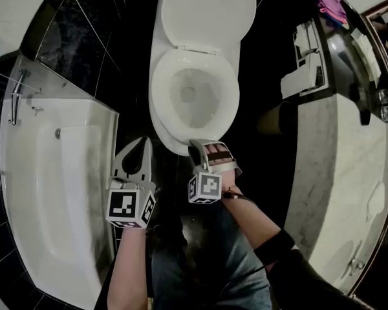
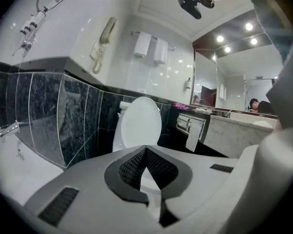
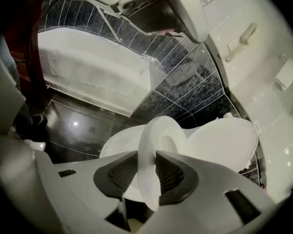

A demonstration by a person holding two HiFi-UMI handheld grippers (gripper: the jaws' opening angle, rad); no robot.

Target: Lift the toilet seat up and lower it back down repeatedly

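Right gripper [image 1: 210, 150]: its 2 jaws pinch the front rim of the toilet seat [image 3: 154, 140], 1 pad on each face.
Toilet seat: edge-on between those pads; its front seems raised off the bowl [image 3: 118, 147], though the head view leaves the gap unclear.
Left gripper [image 1: 142, 148]: tips pressed together with nothing between them, just left of the bowl's front and apart from the seat.
Lid [image 1: 207, 11]: stands open behind the seat.
Bathtub [image 1: 52, 173]: left of the left gripper.
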